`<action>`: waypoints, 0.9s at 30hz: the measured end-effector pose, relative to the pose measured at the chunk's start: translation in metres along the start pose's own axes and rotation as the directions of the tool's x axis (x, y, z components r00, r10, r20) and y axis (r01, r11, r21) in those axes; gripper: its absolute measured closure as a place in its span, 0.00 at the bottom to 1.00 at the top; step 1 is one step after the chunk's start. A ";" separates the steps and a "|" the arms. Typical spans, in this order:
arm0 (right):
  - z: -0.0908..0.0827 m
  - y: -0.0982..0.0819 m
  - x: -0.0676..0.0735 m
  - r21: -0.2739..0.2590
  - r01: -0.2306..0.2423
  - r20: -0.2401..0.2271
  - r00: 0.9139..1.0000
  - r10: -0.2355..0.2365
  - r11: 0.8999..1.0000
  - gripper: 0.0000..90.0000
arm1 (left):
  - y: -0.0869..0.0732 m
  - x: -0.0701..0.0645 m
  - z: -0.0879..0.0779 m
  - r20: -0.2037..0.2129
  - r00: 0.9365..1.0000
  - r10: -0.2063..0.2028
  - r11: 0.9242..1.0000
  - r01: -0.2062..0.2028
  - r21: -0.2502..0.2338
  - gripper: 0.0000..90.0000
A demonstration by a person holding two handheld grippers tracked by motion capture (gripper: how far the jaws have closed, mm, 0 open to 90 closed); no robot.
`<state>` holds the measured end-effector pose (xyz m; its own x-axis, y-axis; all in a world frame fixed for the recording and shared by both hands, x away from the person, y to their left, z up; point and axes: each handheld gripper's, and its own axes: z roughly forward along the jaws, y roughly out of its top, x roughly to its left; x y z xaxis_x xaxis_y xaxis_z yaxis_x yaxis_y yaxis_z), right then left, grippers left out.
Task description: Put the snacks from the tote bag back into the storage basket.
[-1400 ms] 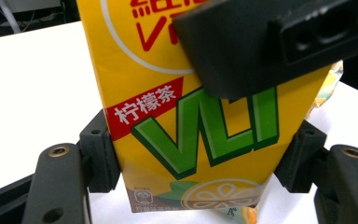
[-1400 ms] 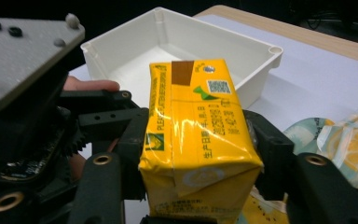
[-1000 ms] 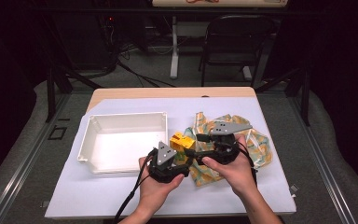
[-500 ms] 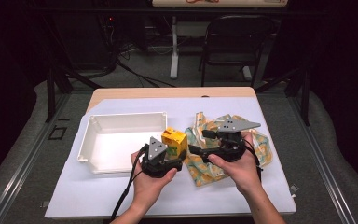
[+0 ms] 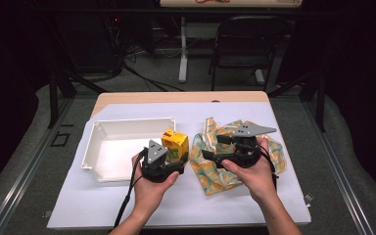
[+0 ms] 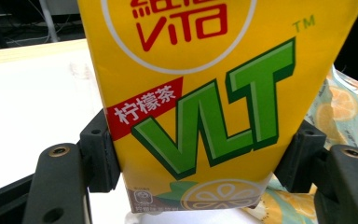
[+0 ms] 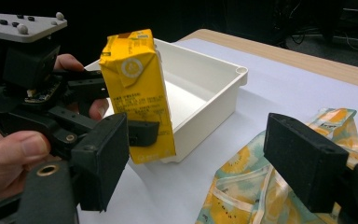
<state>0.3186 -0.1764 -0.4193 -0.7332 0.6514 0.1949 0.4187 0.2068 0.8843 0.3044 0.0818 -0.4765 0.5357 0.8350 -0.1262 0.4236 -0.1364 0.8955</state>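
The left hand-held gripper (image 5: 172,152) clamps the yellow lemon-tea carton (image 5: 175,145) between its pads, holding it upright just beside the white tray's (image 5: 108,127) right wall. A second ago the carton sat farther right, close to the fruit-print bag (image 5: 214,175); it has since shifted left toward the tray. The right hand-held gripper (image 5: 214,148) hovers over the bag on the worktop (image 5: 186,110), its jaws having just been opening, with nothing between them.
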 end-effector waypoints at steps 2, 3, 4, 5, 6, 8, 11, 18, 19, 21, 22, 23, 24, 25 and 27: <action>0.000 -0.001 -0.002 0.002 -0.005 -0.001 1.000 0.005 1.000 0.24 | 0.000 0.002 0.000 -0.005 1.000 -0.004 1.000 0.004 -0.001 0.34; 0.000 -0.002 -0.002 0.001 -0.008 0.002 1.000 0.008 1.000 0.24 | 0.000 0.003 0.000 -0.008 1.000 -0.003 1.000 0.003 0.000 0.34; 0.000 -0.002 -0.003 0.009 -0.004 0.002 1.000 0.004 1.000 0.24 | 0.000 0.005 -0.001 -0.011 1.000 -0.003 1.000 0.003 -0.002 0.34; 0.000 -0.003 -0.003 0.012 -0.003 0.003 1.000 0.003 1.000 0.23 | 0.001 0.005 -0.001 -0.014 1.000 -0.005 1.000 0.005 0.000 0.34; 0.000 -0.004 -0.003 0.010 -0.005 0.002 1.000 0.005 1.000 0.23 | 0.001 0.007 -0.001 -0.018 1.000 -0.006 1.000 0.006 0.000 0.34; 0.001 -0.006 -0.003 0.015 -0.008 0.002 1.000 0.008 1.000 0.23 | 0.002 0.009 -0.002 -0.023 1.000 -0.009 1.000 0.008 -0.002 0.34; 0.003 -0.009 -0.004 0.034 -0.001 0.006 1.000 0.000 0.999 0.22 | 0.004 0.013 -0.004 -0.035 0.999 -0.014 1.000 0.014 -0.010 0.34; -0.009 -0.012 -0.012 0.020 -0.010 0.036 0.999 0.009 1.000 0.21 | 0.005 0.022 -0.008 -0.057 0.998 -0.033 0.999 0.032 -0.023 0.34; -0.012 -0.013 -0.014 0.019 -0.009 0.040 0.999 0.008 1.000 0.21 | 0.005 0.024 -0.008 -0.058 0.998 -0.036 0.999 0.034 -0.023 0.34; -0.017 -0.017 -0.016 0.008 -0.016 0.059 0.998 0.016 1.000 0.21 | 0.005 0.027 -0.007 -0.066 0.997 -0.040 0.999 0.039 -0.024 0.34; -0.019 -0.019 -0.018 0.012 -0.014 0.068 0.998 0.013 1.000 0.21 | 0.005 0.028 -0.007 -0.070 0.997 -0.041 0.999 0.040 -0.022 0.34; -0.022 -0.022 -0.020 0.014 -0.014 0.071 0.997 0.013 1.000 0.21 | 0.004 0.029 -0.006 -0.074 0.996 -0.043 0.999 0.041 -0.025 0.34; -0.023 -0.025 -0.022 0.015 -0.016 0.075 0.997 0.015 1.000 0.21 | 0.004 0.030 -0.006 -0.077 0.996 -0.045 0.999 0.044 -0.027 0.34; -0.025 -0.027 -0.024 0.014 -0.017 0.083 0.996 0.016 1.000 0.21 | 0.004 0.031 -0.006 -0.081 0.996 -0.048 0.999 0.046 -0.027 0.34; -0.029 -0.034 -0.028 -0.014 -0.022 0.120 0.993 0.024 1.000 0.22 | 0.004 0.034 -0.006 -0.088 0.995 -0.053 0.998 0.051 -0.030 0.34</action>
<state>0.3088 -0.2228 -0.4423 -0.6536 0.7389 0.1635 0.4274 0.1822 0.8855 0.3196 0.1131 -0.4744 0.4463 0.8846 -0.1355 0.4279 -0.0779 0.9005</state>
